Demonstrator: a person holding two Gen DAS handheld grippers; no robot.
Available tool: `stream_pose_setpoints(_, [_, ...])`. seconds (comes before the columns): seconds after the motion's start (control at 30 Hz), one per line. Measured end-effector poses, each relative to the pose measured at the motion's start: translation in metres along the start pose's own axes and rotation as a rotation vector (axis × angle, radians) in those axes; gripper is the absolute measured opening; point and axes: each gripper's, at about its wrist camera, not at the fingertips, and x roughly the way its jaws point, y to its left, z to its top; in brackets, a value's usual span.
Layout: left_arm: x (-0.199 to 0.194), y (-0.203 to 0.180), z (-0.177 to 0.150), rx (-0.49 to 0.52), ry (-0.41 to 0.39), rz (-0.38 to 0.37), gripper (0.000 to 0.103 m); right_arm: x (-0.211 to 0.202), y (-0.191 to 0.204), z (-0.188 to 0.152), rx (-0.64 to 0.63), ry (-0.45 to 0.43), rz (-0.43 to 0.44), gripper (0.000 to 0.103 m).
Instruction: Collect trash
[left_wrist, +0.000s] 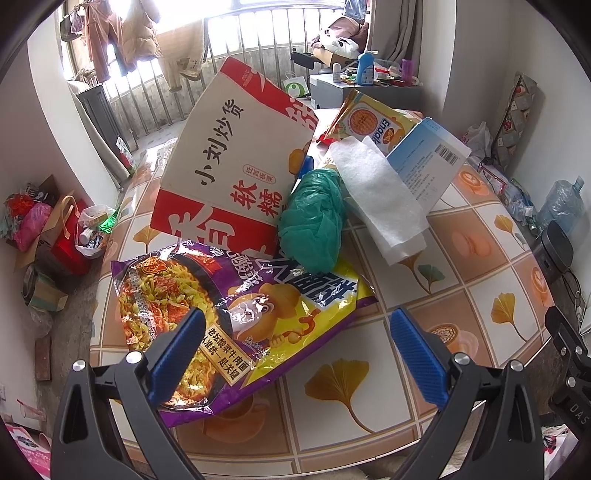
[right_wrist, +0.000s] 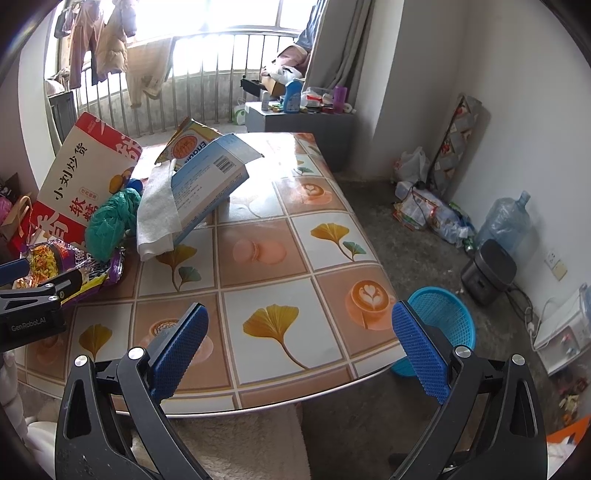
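Observation:
A pile of trash lies on the tiled table (left_wrist: 461, 258): a purple and yellow noodle packet (left_wrist: 236, 314), a crumpled green plastic bag (left_wrist: 314, 218), a red and beige paper bag (left_wrist: 236, 155), a white tissue (left_wrist: 384, 199), a light blue box (left_wrist: 428, 155) and a yellow snack packet (left_wrist: 373, 118). My left gripper (left_wrist: 299, 350) is open, its left finger over the noodle packet's near end. My right gripper (right_wrist: 299, 350) is open and empty above the table's near right edge. A blue basket (right_wrist: 443, 317) stands on the floor beyond that edge.
In the right wrist view the pile (right_wrist: 155, 192) sits at the table's far left, and the left gripper (right_wrist: 33, 291) shows at the left edge. A black appliance (right_wrist: 487, 269), a water jug (right_wrist: 506, 218) and bags line the right wall. Boxes and bags (left_wrist: 55, 236) crowd the floor left.

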Motion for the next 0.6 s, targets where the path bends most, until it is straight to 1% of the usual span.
stream_pose_setpoints(0.3, [0.0, 0.0, 0.0, 0.001, 0.0, -0.001, 0.097, -0.0002, -0.0005, -0.0004, 0.001, 0.0, -0.005, 0.095])
stream_pose_setpoints(0.6, [-0.0015, -0.0066, -0.0019, 0.024, -0.002, -0.017, 0.097, -0.0018, -0.005, -0.0018, 0.014, 0.007, -0.02, 0.095])
